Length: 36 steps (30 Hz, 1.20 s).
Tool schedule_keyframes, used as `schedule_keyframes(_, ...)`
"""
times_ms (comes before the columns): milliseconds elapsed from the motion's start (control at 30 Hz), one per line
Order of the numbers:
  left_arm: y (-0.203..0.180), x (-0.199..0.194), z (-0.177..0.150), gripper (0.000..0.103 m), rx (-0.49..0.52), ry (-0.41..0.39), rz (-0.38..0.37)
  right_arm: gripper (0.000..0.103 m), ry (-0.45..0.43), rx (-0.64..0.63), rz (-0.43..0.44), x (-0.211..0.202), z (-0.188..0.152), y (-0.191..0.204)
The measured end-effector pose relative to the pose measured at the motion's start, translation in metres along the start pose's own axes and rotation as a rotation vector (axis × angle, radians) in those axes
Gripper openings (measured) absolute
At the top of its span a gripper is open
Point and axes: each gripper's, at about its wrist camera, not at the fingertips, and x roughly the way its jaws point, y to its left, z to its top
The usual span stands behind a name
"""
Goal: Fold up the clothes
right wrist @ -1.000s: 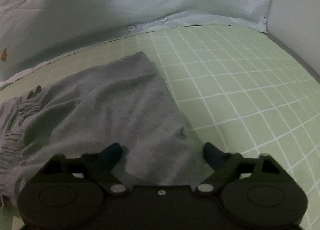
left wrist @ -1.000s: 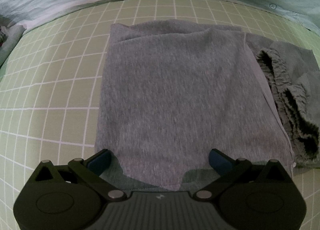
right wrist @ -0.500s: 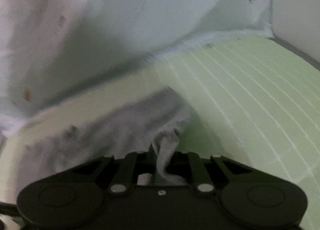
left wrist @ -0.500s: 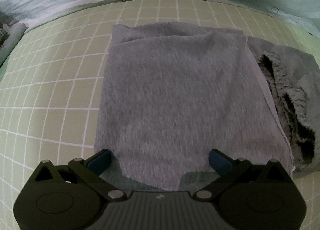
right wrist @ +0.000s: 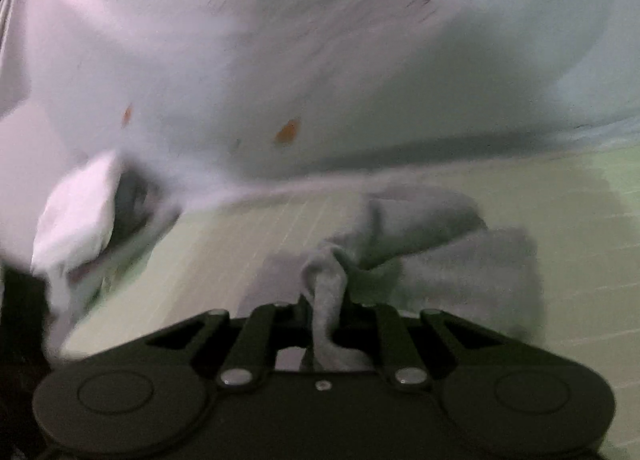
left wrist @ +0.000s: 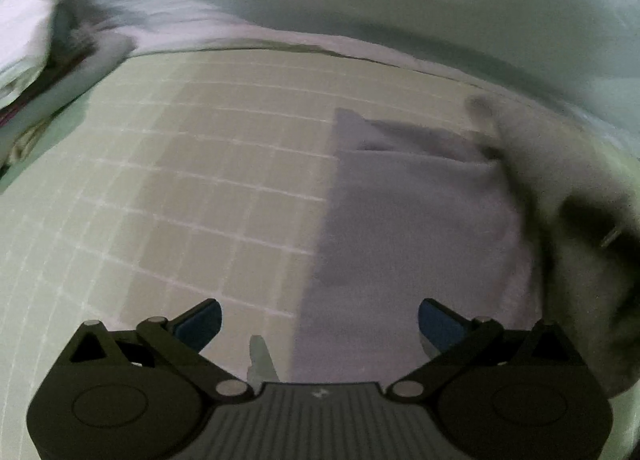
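A grey garment point(left wrist: 416, 220) lies on the green checked sheet point(left wrist: 200, 180), filling the right half of the left wrist view. My left gripper point(left wrist: 318, 324) stands open just above the garment's near left edge, with nothing between its blue-padded fingers. In the right wrist view my right gripper point(right wrist: 326, 308) is shut on a pinched fold of the grey garment point(right wrist: 432, 236), which is lifted and bunched ahead of it. A dark blurred shape point(left wrist: 592, 228) beside the garment's right side is likely the other gripper. Both views are motion-blurred.
A pale blue-white quilt point(left wrist: 400, 20) with small orange carrot prints runs along the far side of the sheet. A white pile of cloth point(right wrist: 80, 228) lies at the left. Open green sheet point(right wrist: 592, 240) stretches to the right of the garment.
My right gripper shut on the garment's edge and has lifted it, swinging left. My left gripper stayed open and shifted left, so the garment now sits to its right.
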Motion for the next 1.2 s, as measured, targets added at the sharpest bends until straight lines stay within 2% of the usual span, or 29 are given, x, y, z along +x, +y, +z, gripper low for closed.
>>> schedule_keyframes(67,0.008,0.000,-0.001,0.103,-0.020,0.005,0.004,0.013,0.079,-0.021,-0.034,0.021,-0.013,0.003)
schedule_keyframes(133,0.008,-0.002,0.000,0.103,-0.025,-0.005,-0.009,0.018,0.103,-0.036,-0.050,0.024,-0.018,0.001)
schedule_keyframes(167,0.008,-0.003,0.001,0.103,-0.027,-0.011,-0.015,0.027,0.087,-0.021,-0.032,0.018,-0.016,-0.003)
schedule_keyframes(200,0.008,-0.004,0.002,0.103,-0.029,-0.016,-0.022,0.047,0.069,-0.003,-0.011,0.011,-0.013,-0.006)
schedule_keyframes(233,0.008,-0.005,0.003,0.103,-0.032,-0.021,-0.029,0.058,0.045,0.022,0.002,0.001,-0.010,-0.011)
schedule_keyframes(267,0.008,-0.006,0.004,0.103,-0.034,-0.027,-0.035,0.078,0.003,0.047,-0.007,-0.012,-0.008,-0.016)
schedule_keyframes(300,0.007,-0.007,0.004,0.103,-0.037,-0.032,-0.042,0.094,-0.062,0.061,-0.042,-0.028,-0.006,-0.023)
schedule_keyframes(333,0.007,-0.008,0.005,0.103,-0.039,-0.037,-0.048,0.103,-0.116,0.064,-0.080,-0.041,-0.009,-0.025)
schedule_keyframes(400,0.007,-0.010,0.007,0.103,-0.044,-0.048,-0.061,0.103,-0.181,0.069,-0.182,-0.063,-0.012,-0.037)
schedule_keyframes(467,0.003,-0.012,0.011,0.103,-0.055,-0.063,-0.094,0.103,-0.193,0.093,-0.297,-0.076,-0.018,-0.055)
schedule_keyframes(533,-0.002,-0.011,0.019,0.103,-0.078,-0.063,-0.149,0.103,-0.161,0.129,-0.419,-0.082,-0.028,-0.077)
schedule_keyframes(600,-0.009,-0.007,0.025,0.103,-0.098,-0.051,-0.211,0.103,-0.114,0.192,-0.498,-0.088,-0.038,-0.100)
schedule_keyframes(700,-0.025,0.003,0.032,0.099,-0.095,-0.022,-0.279,0.103,-0.103,0.256,-0.526,-0.099,-0.051,-0.118)
schedule_keyframes(800,-0.041,0.018,0.036,0.088,-0.084,0.038,-0.306,0.103,-0.092,0.273,-0.544,-0.107,-0.058,-0.127)
schedule_keyframes(933,-0.054,0.040,0.033,0.081,-0.087,0.108,-0.345,0.103,-0.073,0.279,-0.549,-0.102,-0.060,-0.132)
schedule_keyframes(1033,-0.060,0.049,0.029,0.067,-0.080,0.138,-0.356,0.103,-0.055,0.274,-0.546,-0.098,-0.062,-0.133)
schedule_keyframes(1100,-0.065,0.047,0.028,0.034,-0.061,0.129,-0.357,0.103,-0.041,0.258,-0.541,-0.093,-0.061,-0.131)
schedule_keyframes(1200,-0.071,0.041,0.027,0.016,-0.009,0.094,-0.342,0.103,-0.025,0.237,-0.531,-0.087,-0.063,-0.127)
